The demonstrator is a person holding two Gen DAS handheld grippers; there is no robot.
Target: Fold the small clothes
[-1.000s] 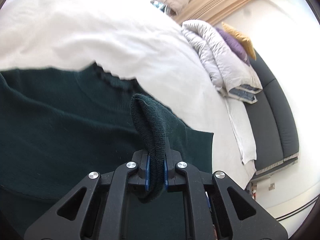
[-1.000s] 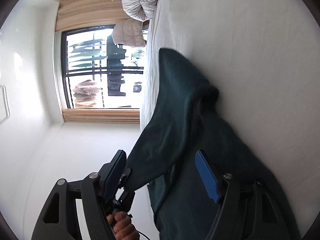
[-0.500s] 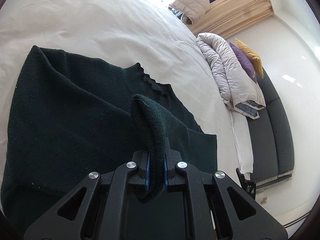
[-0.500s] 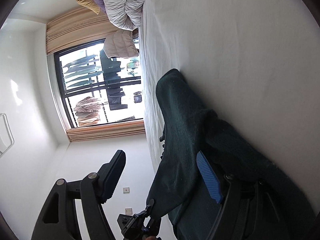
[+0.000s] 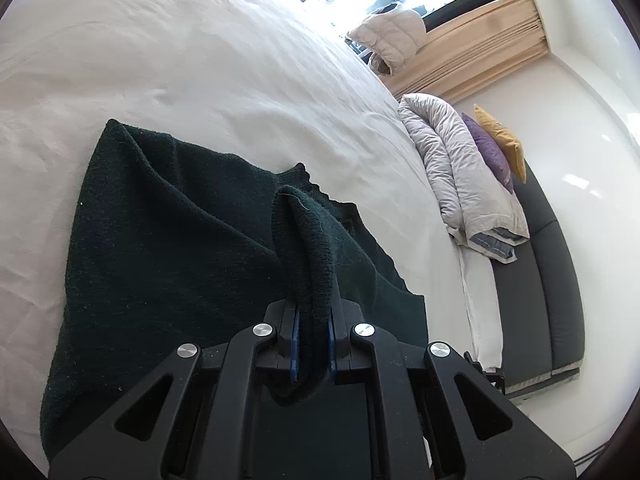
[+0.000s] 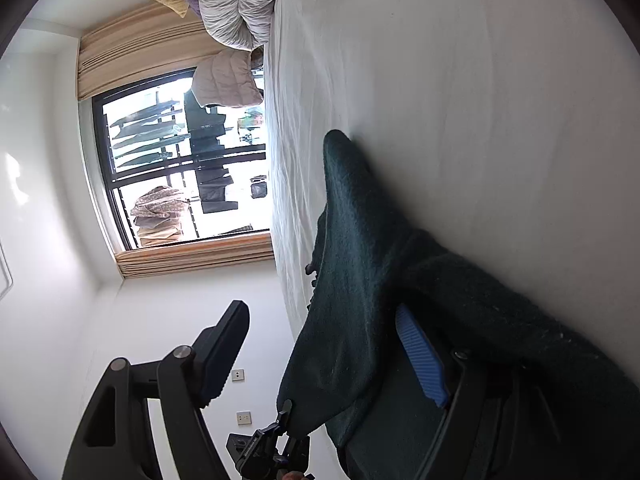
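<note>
Here, in the left wrist view, the left gripper (image 5: 311, 344) is pinching a ribbed fold of the dark green sweater (image 5: 192, 248) between its blue pads, jaws nearly together at the lower centre of the frame. The sweater is lying across the lower left and centre, on the white bed sheet (image 5: 200, 52), which is filling the upper left. Along the right side a rolled grey duvet (image 5: 460, 176) is sitting at the bed's edge, with a purple pillow (image 5: 486, 152) and a yellow pillow (image 5: 502, 140) just beyond it and a dark sofa (image 5: 548, 280) running down the right edge. A beige curtain (image 5: 480, 48) is hanging at the upper right.

In the right wrist view, the right gripper (image 6: 320, 344) is standing wide, its jaws spread far apart; a loose flap of the sweater (image 6: 360, 280) is hanging between them, lying against the blue pad at the lower right while the left finger is standing clear of it. The window (image 6: 176, 168) is showing at the left centre, with garments hanging outside it. A wall socket (image 6: 244, 417) is visible near the bottom. No writing is legible anywhere.

Compared with a second ago, the left wrist view is now showing the whole far edge of the sweater and more bare sheet above it, and the right jaws are standing slightly wider, with the cloth no longer touching the left finger.
</note>
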